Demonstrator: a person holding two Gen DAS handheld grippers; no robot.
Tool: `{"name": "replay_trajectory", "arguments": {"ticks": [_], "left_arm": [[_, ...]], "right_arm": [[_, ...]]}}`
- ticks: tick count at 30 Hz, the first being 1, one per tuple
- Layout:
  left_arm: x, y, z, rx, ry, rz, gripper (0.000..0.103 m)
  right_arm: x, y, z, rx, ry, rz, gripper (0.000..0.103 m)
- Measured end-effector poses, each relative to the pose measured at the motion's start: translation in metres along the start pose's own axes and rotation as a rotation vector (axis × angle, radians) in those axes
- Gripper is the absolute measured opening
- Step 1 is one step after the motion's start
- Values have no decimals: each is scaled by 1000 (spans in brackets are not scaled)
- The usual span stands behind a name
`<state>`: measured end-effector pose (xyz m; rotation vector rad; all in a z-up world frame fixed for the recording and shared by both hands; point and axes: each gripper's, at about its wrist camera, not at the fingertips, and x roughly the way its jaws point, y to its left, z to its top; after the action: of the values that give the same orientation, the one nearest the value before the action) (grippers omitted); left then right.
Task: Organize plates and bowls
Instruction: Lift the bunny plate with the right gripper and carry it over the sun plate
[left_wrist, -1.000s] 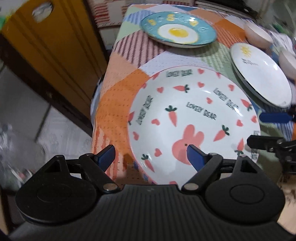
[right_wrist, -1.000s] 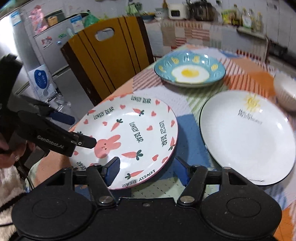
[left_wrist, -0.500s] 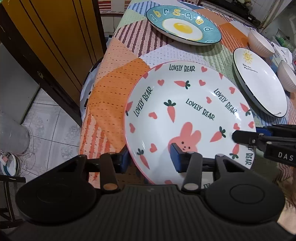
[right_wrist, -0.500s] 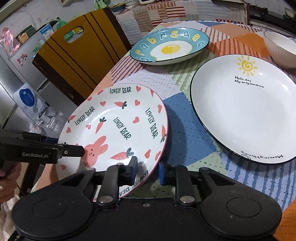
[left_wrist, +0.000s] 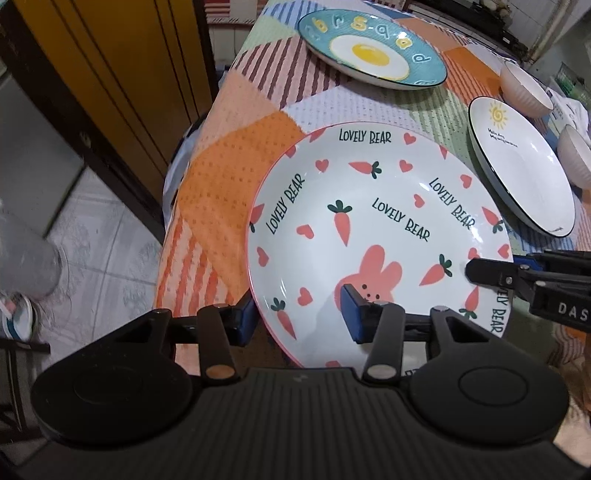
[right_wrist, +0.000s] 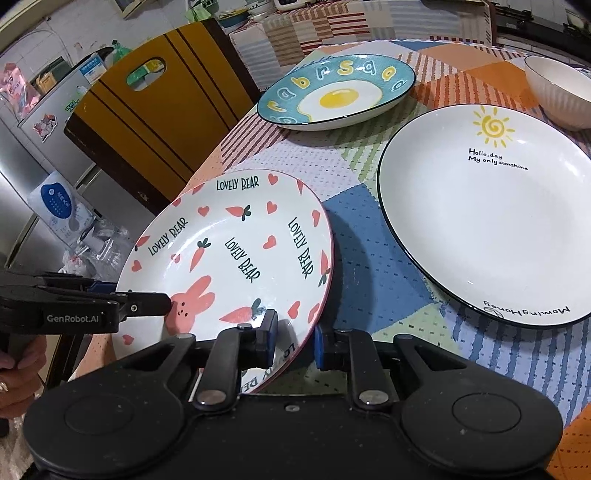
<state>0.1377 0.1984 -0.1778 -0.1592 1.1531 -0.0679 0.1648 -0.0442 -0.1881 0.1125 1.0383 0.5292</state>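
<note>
Both grippers have closed in on the bunny plate (left_wrist: 373, 221) since a second ago, when their fingers stood wide apart around its near edge; the jaws have just been closing, with the plate's rim between them. Now the left gripper (left_wrist: 299, 314) pinches the rim at the plate's left side, 1 blue pad under the edge and the other on the white face beside the pink rabbit. The right gripper (right_wrist: 293, 341) pinches the near right rim, 1 pad on top by a carrot, the other under the edge. In the right view the plate's right side is tilted up off the table (right_wrist: 369, 266), casting a shadow on a blue patch of the patchwork cloth. The plate sits at the table's near left corner, next to a yellow chair (right_wrist: 155, 122). A white sun plate (right_wrist: 491, 221) lies flat just to its right, apart from it. A blue egg plate (right_wrist: 336, 96) lies farther back. A white ribbed bowl (right_wrist: 561, 96) stands beyond the sun plate, and the left view shows a 2nd bowl (left_wrist: 574, 155) beside it.
</note>
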Motion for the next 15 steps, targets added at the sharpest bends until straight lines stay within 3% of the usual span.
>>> {"name": "replay_trajectory", "arguments": {"ticks": [8,15], "left_arm": [[-19,-14,-15,-15,5,-15,45],[-42,-41,-22,30,-48,-6,45]], "right_arm": [[-21,-1,-2,-77,2,46,22],[-47,-8,-10,-79,-34,53,22]]}}
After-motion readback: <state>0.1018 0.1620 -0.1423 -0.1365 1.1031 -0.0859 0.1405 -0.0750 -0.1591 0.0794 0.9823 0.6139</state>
